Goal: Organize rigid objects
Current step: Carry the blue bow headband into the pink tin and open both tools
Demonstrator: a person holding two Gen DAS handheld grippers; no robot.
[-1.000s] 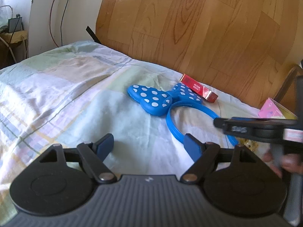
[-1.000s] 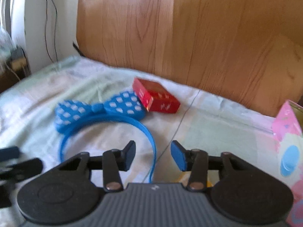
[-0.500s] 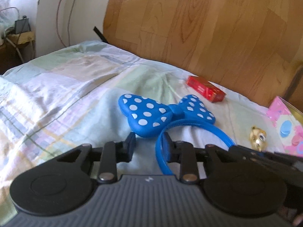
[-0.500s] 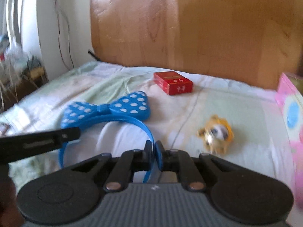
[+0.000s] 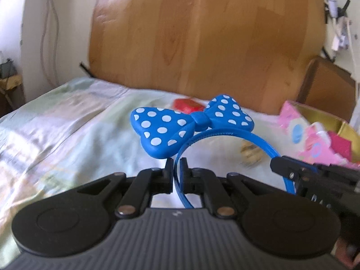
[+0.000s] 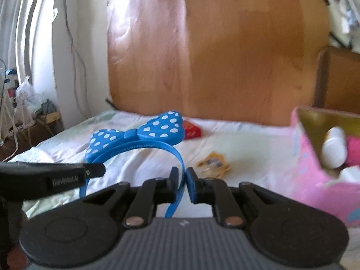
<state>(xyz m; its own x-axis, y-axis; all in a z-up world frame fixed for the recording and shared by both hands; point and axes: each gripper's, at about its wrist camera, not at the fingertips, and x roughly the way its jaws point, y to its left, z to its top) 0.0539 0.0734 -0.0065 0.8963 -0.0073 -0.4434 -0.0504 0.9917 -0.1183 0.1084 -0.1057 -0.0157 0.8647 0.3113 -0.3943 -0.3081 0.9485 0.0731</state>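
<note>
From my end the red box (image 5: 187,105) is half hidden behind the bow (image 5: 191,123) and smeared. The little gold thing (image 6: 213,164) on the sheet is too blurry to name. The pink box (image 6: 324,157) gets cut by the right edge, and I can't identify what's inside.

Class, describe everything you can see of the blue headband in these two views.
The headband is a thin blue band, seemingly plastic, topped by a padded-looking blue bow with white dots. It stands arched and raised above the bed sheet, bow uppermost. The left gripper is shut on one leg of the band, the right gripper on the other. Nothing else visibly touches it.
</note>
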